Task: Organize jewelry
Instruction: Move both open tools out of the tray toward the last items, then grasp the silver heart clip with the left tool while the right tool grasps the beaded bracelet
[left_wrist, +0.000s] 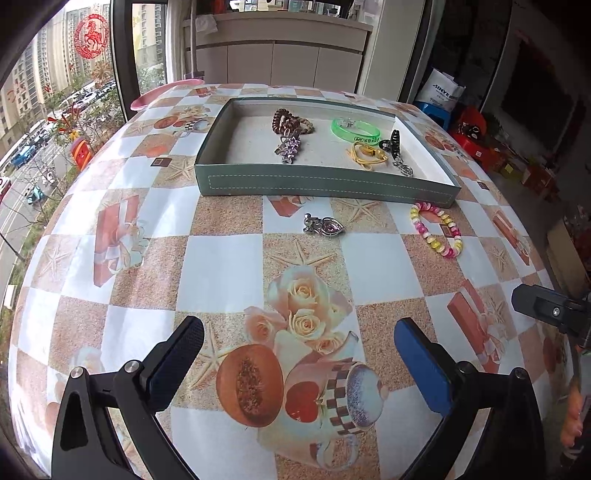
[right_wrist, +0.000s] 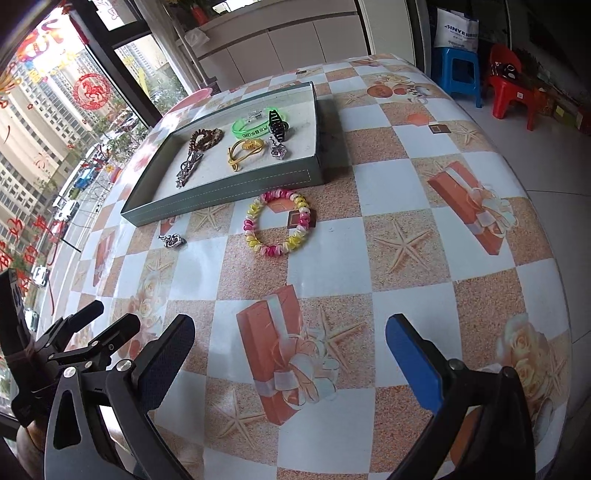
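A shallow grey-green tray (left_wrist: 325, 182) (right_wrist: 221, 194) stands at the far side of the table and holds several pieces: a brown coil tie (left_wrist: 286, 120), a silver clip (left_wrist: 290, 147), a green bangle (left_wrist: 354, 131), a yellow band (left_wrist: 367, 153) and a black claw clip (left_wrist: 393, 142). A silver heart pendant (left_wrist: 325, 226) (right_wrist: 173, 240) lies on the table before the tray. A pink-and-yellow coil bracelet (left_wrist: 436, 229) (right_wrist: 279, 225) lies to its right. My left gripper (left_wrist: 299, 343) is open and empty, well short of the pendant. My right gripper (right_wrist: 290, 343) is open and empty, short of the bracelet.
The table has a checkered cloth (left_wrist: 221, 266) and a rounded edge. A window (left_wrist: 48, 110) is at the left, white cabinets (left_wrist: 280, 55) behind. Blue (right_wrist: 458, 70) and red (right_wrist: 513, 88) stools stand on the floor at the right. The left gripper shows at the right wrist view's left edge (right_wrist: 74, 339).
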